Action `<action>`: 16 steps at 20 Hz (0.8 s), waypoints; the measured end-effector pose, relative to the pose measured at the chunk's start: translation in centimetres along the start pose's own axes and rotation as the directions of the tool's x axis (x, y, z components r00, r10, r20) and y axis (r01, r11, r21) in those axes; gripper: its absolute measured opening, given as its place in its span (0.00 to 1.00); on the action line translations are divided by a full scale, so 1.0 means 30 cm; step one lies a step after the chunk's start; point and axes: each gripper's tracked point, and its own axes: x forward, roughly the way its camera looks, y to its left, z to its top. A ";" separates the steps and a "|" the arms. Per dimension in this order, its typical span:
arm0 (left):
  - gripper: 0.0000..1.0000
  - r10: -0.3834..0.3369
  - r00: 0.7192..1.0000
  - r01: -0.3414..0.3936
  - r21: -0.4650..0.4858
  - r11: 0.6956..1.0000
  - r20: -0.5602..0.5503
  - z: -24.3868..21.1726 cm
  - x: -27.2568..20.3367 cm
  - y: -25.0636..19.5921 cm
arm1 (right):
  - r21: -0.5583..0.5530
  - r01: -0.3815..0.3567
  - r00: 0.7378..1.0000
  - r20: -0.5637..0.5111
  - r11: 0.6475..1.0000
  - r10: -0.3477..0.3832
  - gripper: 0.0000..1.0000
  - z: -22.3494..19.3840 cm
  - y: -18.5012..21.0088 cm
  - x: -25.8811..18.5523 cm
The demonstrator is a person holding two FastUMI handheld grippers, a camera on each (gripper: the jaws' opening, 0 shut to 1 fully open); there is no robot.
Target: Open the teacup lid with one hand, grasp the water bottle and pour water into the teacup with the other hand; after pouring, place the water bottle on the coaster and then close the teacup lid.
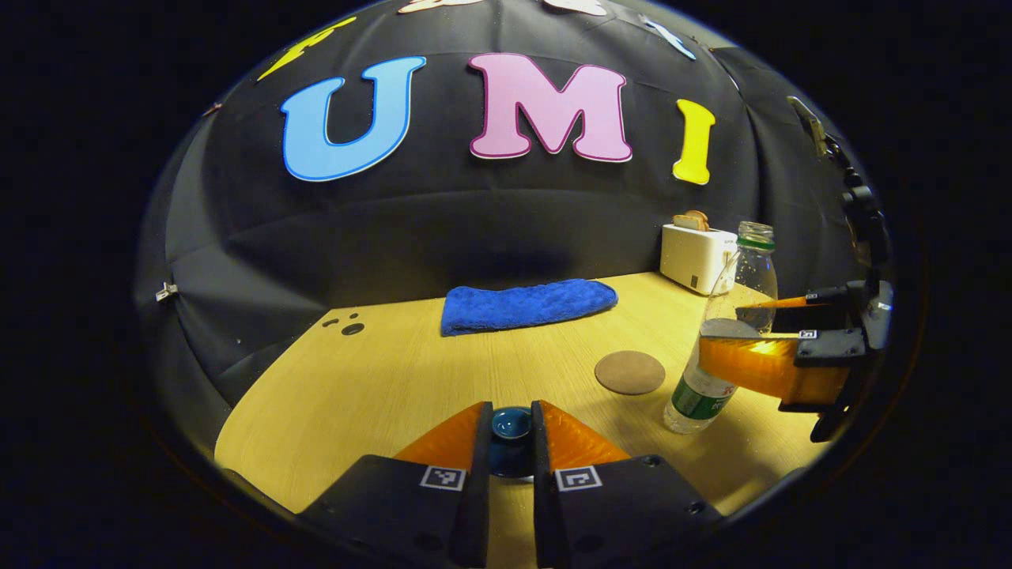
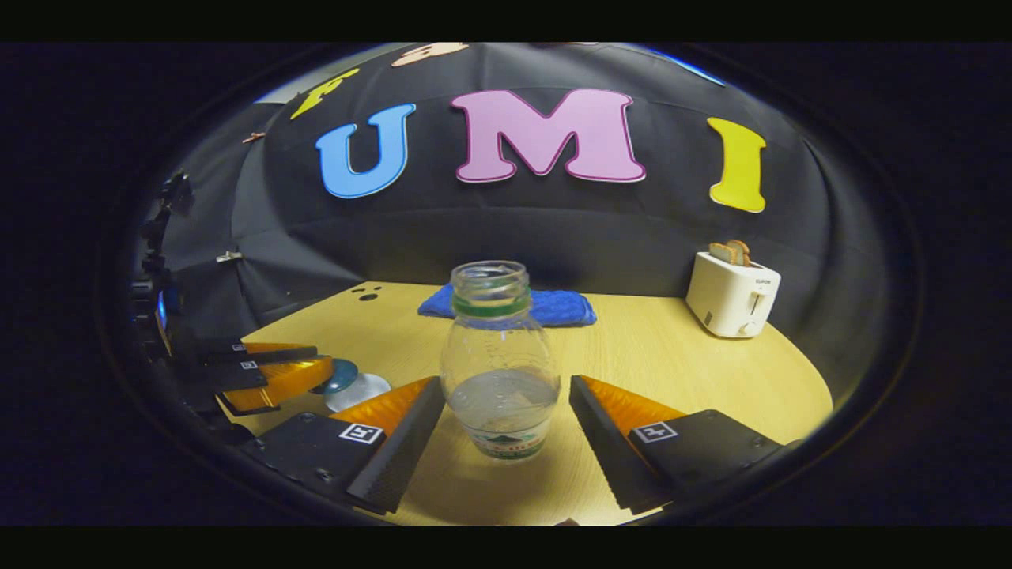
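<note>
Clamping the teacup lid (image 1: 511, 423) in my left claw (image 1: 511, 442), I see the upright water bottle (image 1: 723, 348) far right beside the coaster (image 1: 629, 372). In the right gripper view, my right claw (image 2: 502, 423) stands apart, flanking the bottle dead ahead.

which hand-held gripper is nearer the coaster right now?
Right. The right hand-held gripper straddles the water bottle just beside the coaster; the left hand-held gripper sits farther back, around the teacup lid.

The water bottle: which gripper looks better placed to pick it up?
Right. The right gripper has its jaws open on either side of the water bottle, not yet touching it, while the left gripper is shut on the teacup lid.
</note>
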 end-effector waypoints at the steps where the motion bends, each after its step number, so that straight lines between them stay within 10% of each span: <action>1: 0.27 0.002 1.000 -0.002 -0.001 1.000 -0.002 0.000 -0.001 0.004 | -0.004 0.000 1.000 0.001 1.000 0.000 0.98 -0.002 0.005 0.007; 16: 0.27 0.013 1.000 -0.013 -0.025 1.000 0.003 -0.004 -0.032 0.049 | -0.146 -0.055 0.998 -0.015 0.988 0.053 0.76 0.021 0.050 0.046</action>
